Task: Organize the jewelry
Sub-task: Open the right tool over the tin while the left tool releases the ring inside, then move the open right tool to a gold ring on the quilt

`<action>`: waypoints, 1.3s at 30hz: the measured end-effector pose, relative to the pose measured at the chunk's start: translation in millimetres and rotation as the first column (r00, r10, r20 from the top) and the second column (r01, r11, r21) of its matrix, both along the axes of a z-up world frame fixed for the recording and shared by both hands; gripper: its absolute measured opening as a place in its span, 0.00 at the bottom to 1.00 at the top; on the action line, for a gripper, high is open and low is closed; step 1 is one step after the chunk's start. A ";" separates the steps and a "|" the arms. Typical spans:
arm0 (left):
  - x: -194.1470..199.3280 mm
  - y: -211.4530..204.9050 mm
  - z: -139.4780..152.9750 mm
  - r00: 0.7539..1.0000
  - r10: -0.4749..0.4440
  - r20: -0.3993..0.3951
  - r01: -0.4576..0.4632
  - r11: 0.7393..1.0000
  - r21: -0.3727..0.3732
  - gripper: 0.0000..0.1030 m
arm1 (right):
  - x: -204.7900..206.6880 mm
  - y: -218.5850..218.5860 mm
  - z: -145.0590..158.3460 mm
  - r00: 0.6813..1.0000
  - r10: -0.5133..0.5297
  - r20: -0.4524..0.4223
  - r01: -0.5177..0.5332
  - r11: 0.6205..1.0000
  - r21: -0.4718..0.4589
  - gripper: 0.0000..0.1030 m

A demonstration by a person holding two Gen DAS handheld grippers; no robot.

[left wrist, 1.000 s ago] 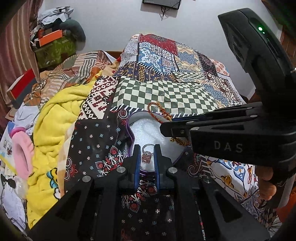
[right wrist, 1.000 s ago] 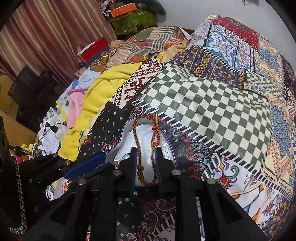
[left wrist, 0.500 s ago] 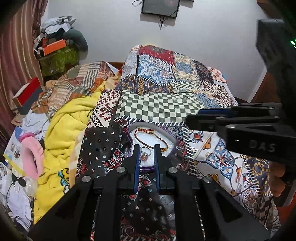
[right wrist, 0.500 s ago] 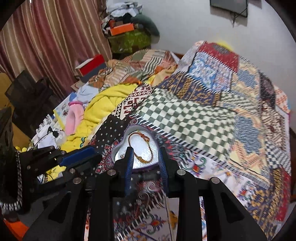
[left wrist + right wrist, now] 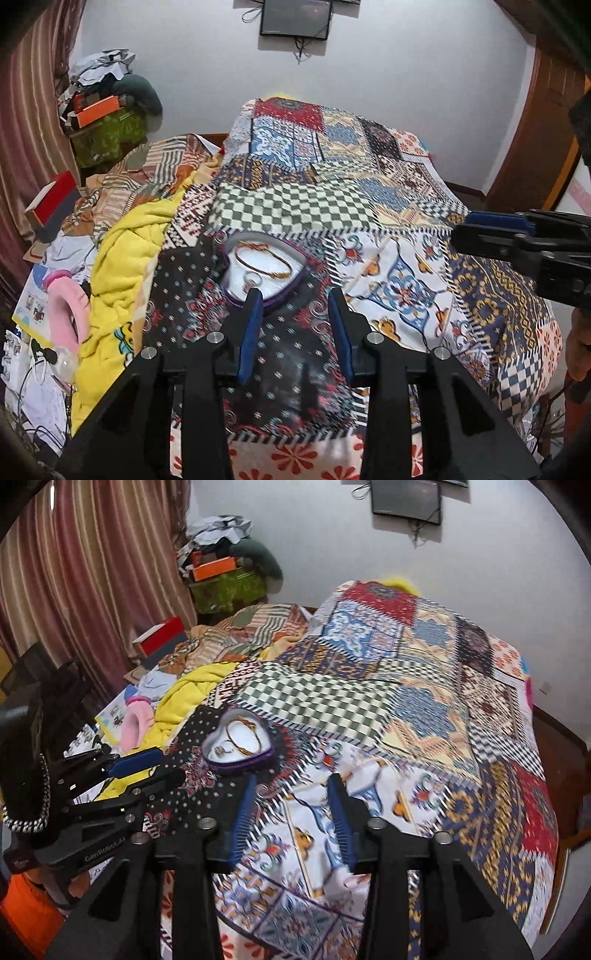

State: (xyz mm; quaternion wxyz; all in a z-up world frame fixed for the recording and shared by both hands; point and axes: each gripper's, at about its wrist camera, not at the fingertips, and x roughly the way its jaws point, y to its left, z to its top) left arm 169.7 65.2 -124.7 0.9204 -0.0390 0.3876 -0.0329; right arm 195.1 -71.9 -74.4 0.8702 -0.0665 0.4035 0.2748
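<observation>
Both the left gripper [image 5: 295, 299] and right gripper [image 5: 291, 786] are held wide apart, empty. The limp red-and-gold beaded bracelet [image 5: 263, 257] and small silver ring [image 5: 252, 279] in the purple heart-shaped tin [image 5: 291, 290] are judged light, slippery, best pinched by the cord.

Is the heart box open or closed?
Open. The heart box has no lid on, so the bracelet and ring inside show.

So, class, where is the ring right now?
The ring lies inside the heart-shaped box on the bedspread, beside the bracelet, just ahead of the left gripper.
</observation>
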 end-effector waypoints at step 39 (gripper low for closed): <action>21.3 -13.3 -89.6 0.975 -0.087 -0.206 0.064 0.992 -0.113 0.34 | 17.6 14.7 -131.5 0.974 0.014 -0.227 -0.046 0.989 -0.139 0.36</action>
